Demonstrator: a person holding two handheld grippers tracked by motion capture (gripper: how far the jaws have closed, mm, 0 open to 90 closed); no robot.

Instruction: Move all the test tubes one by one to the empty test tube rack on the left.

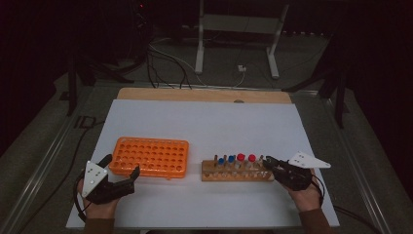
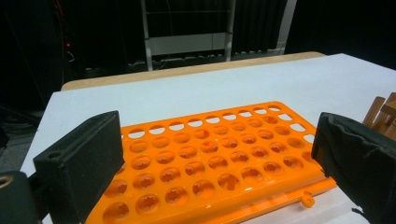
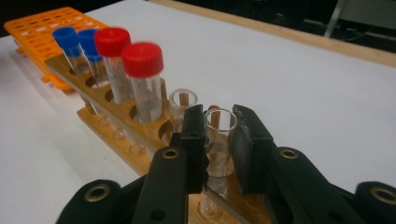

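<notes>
A wooden tube rack (image 1: 237,173) stands on the white table right of centre. It holds two blue-capped tubes (image 3: 74,44), two red-capped tubes (image 3: 140,70) and an uncapped tube (image 3: 183,101). My right gripper (image 3: 219,140) is shut on another uncapped glass tube (image 3: 219,122) that stands upright in the rack's near end hole. In the high view the right gripper (image 1: 268,162) sits at the rack's right end. The empty orange tube rack (image 1: 150,157) lies to the left. My left gripper (image 1: 122,164) stands open at its front left corner, jaws wide apart (image 2: 219,154) with nothing between them.
The white table top (image 1: 209,122) has bare room behind both racks. A wooden strip (image 1: 204,95) runs along the table's far edge. Cables and a white metal stand (image 1: 238,34) are on the dark floor beyond. The wooden rack's end (image 2: 380,109) shows at the right of the left gripper view.
</notes>
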